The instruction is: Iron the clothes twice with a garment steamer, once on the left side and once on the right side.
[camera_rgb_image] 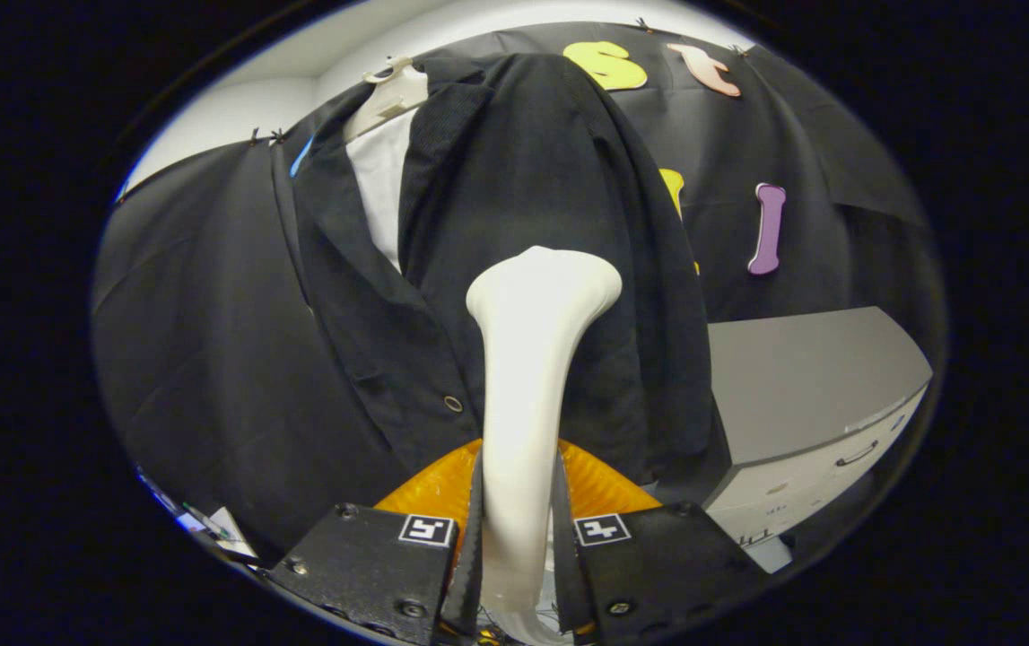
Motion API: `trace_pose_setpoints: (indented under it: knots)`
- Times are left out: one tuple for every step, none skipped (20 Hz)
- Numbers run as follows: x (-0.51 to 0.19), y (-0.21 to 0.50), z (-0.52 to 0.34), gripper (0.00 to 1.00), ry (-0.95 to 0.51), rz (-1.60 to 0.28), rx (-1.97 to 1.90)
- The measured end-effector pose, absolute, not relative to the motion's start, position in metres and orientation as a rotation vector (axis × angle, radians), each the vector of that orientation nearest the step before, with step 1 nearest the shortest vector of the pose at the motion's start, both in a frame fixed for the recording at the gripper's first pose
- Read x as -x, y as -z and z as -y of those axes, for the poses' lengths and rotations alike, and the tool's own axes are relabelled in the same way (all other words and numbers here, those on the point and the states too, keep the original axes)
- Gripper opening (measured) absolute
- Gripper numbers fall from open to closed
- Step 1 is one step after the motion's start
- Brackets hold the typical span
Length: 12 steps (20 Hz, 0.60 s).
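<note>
Between the fingers of the gripper (pixel 518 547), the white garment steamer (pixel 532 359) is clamped, its lower end hidden. Its head is pressed to the hanging black jacket (pixel 496 179) just ahead, whose hem is covered.

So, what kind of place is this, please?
Probably a staged booth for recording, not a real home: a black cloth wall behind a dark jacket on a hanger, and a grey drawer cabinet beside it. The tongs hold a white garment steamer.
</note>
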<state>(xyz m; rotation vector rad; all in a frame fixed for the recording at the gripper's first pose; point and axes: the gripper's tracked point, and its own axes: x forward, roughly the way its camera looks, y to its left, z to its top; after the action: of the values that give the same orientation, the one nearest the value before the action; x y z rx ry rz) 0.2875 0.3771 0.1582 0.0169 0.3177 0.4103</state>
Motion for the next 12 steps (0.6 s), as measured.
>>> trace_pose_setpoints:
  knots:
    - [-0.287, -0.153, -0.375, 0.36, -0.408, -0.324, -0.015]
    - [-0.286, -0.148, -0.373, 0.36, -0.405, -0.333, -0.012]
    - [-0.286, -0.143, -0.373, 0.36, -0.404, -0.341, -0.011]
    - [-0.286, -0.139, -0.371, 0.36, -0.403, -0.35, -0.01]
    - [-0.285, -0.133, -0.37, 0.36, -0.401, -0.357, -0.008]
    - [-0.285, -0.128, -0.369, 0.36, -0.398, -0.364, -0.002]
    - [-0.285, -0.122, -0.369, 0.36, -0.4, -0.372, 0.005]
    - [-0.285, -0.117, -0.37, 0.36, -0.401, -0.379, 0.012]
    - [-0.284, -0.112, -0.37, 0.36, -0.401, -0.385, 0.019]
    - [-0.284, -0.107, -0.371, 0.36, -0.401, -0.393, 0.026]
    - [-0.283, -0.101, -0.371, 0.36, -0.403, -0.4, 0.026]
    - [-0.284, -0.095, -0.374, 0.36, -0.406, -0.41, 0.028]
